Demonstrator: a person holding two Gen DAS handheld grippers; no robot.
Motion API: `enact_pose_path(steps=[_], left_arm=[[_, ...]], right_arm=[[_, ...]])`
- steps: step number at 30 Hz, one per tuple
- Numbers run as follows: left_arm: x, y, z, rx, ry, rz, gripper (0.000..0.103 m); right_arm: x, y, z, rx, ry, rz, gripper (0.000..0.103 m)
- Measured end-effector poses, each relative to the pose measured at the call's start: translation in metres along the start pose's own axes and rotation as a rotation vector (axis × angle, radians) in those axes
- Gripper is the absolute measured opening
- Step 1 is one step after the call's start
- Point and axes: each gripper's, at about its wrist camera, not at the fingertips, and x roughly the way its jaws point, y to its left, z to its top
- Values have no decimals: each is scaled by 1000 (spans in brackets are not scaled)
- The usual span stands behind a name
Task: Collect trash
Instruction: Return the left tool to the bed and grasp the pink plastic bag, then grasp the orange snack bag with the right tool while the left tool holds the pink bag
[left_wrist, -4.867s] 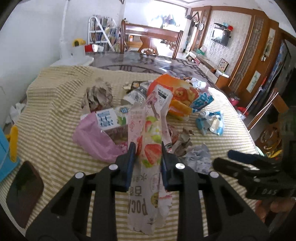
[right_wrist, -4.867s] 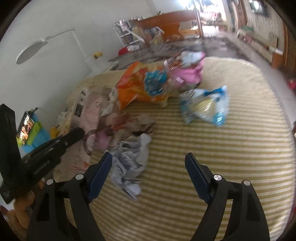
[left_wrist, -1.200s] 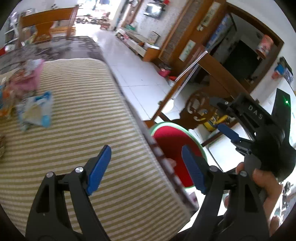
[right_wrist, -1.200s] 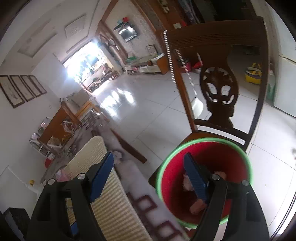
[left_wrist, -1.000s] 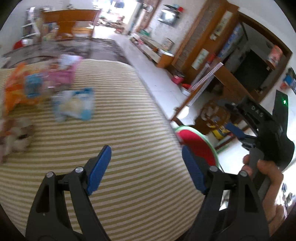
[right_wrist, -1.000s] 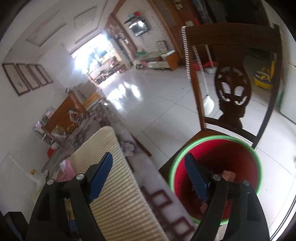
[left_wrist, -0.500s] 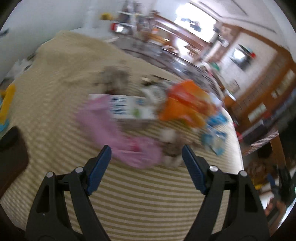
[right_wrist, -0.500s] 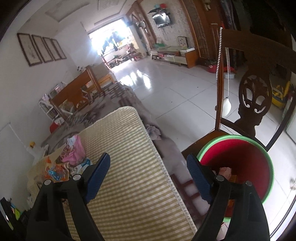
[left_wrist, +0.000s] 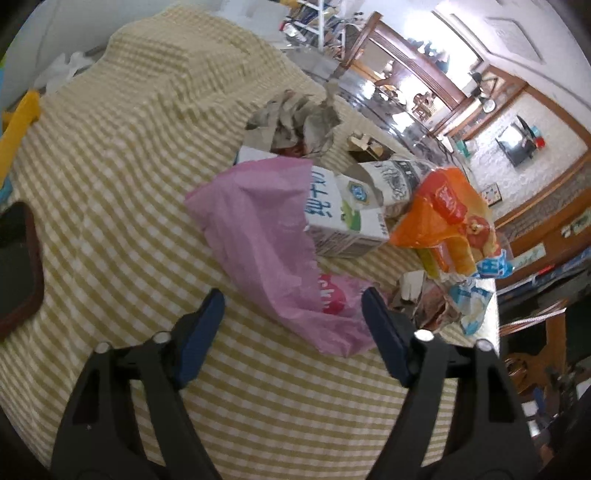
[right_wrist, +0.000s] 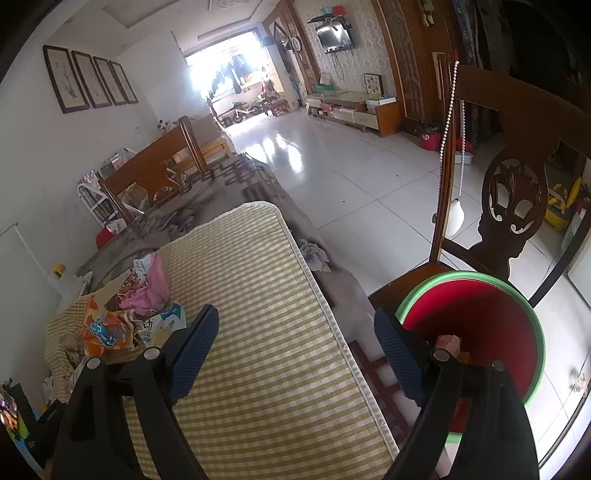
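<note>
Checked tablecloth (left_wrist: 110, 155), crumpled translucent pink bag (left_wrist: 266, 251), left gripper (left_wrist: 291, 317) fingers apart, closing, right gripper (right_wrist: 295, 332) empty, wide

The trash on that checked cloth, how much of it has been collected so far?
Some is done: the red bin on the chair already holds a few pieces. In hand, nothing yet: the left tool is closing over the pink plastic bag without pressing it, and the right tool is empty. Left on the cloth: the milk carton, orange snack bag, crumpled paper and blue wrappers.
</note>
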Motion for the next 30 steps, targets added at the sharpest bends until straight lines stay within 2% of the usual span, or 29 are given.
enact_pose_path(steps=[1, 2, 3, 4, 5, 9, 12, 19, 26, 28, 30], left_arm=[[2, -2, 0, 24, 2, 18, 47], [5, -1, -1, 29, 9, 26, 39], [5, 2, -2, 17, 11, 18, 38], [6, 5, -2, -2, 11, -1, 30], [5, 7, -3, -10, 9, -14, 27], [-9, -4, -8, 53, -11, -35, 25], [-23, -21, -11, 155, -26, -46, 25], [-52, -34, -12, 256, -51, -92, 25], [-70, -25, -22, 252, -46, -142, 25], [-64, -23, -24, 254, -50, -133, 25], [-53, -20, -26, 242, -19, -140, 25]], right_arm=[[0, 0, 0, 2, 0, 0, 83], [0, 0, 0, 3, 1, 2, 83], [0, 0, -1, 3, 1, 3, 83], [0, 1, -1, 5, 3, 6, 83], [0, 1, -1, 4, 5, 10, 84], [0, 5, -2, -10, 9, 15, 84], [2, 7, -3, -15, 19, 22, 84], [9, 13, -6, -35, 53, 28, 84], [20, 28, -11, -76, 100, 36, 84], [22, 37, -13, -95, 107, 53, 84], [25, 48, -15, -118, 112, 67, 84]])
